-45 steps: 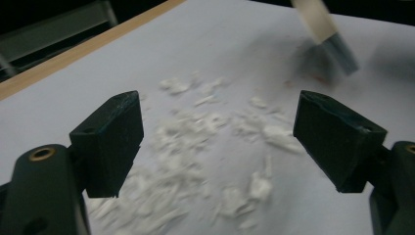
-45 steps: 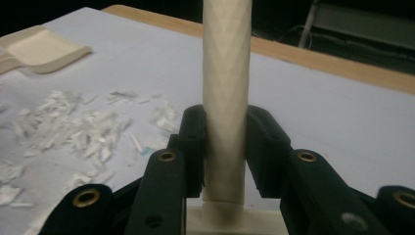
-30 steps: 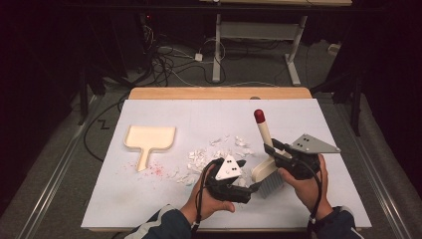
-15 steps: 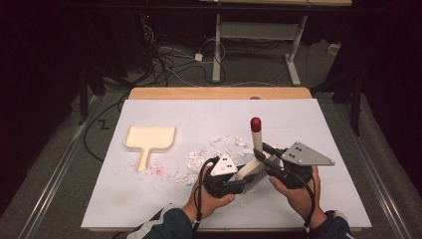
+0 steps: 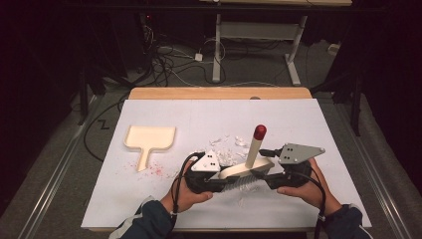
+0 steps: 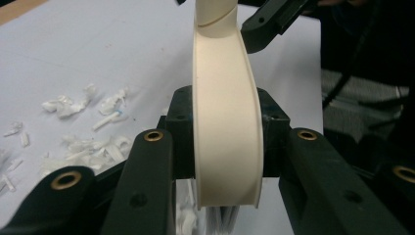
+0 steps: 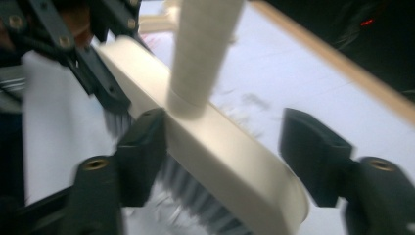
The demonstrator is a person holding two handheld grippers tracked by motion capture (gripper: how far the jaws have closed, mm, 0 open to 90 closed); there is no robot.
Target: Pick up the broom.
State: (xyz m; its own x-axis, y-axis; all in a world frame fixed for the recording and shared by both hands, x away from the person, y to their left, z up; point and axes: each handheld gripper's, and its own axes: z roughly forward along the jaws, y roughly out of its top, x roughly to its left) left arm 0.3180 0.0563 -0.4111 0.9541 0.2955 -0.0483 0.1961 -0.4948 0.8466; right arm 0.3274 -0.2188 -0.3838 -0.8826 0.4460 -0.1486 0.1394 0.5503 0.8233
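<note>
Centre-bottom on the white-covered table [image 5: 149, 209] in a dark, cable-strewn room, the left tongs [image 6: 222, 147] pinch the cream plastic brush [image 5: 244, 172]; the right tongs [image 7: 235, 156], just opened, straddle it without gripping.

Dark room, dim light. White-topped table [image 5: 149, 199] with a wooden far edge sits mid-frame on grey floor [image 5: 64, 164]; tangled cables [image 5: 169, 59] upper left, a white-legged desk frame [image 5: 259, 35] upper centre.

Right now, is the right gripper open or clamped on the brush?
Open: the right gripper has just been opening, its far pad clear of the brush head. The left gripper clamps the head.
</note>
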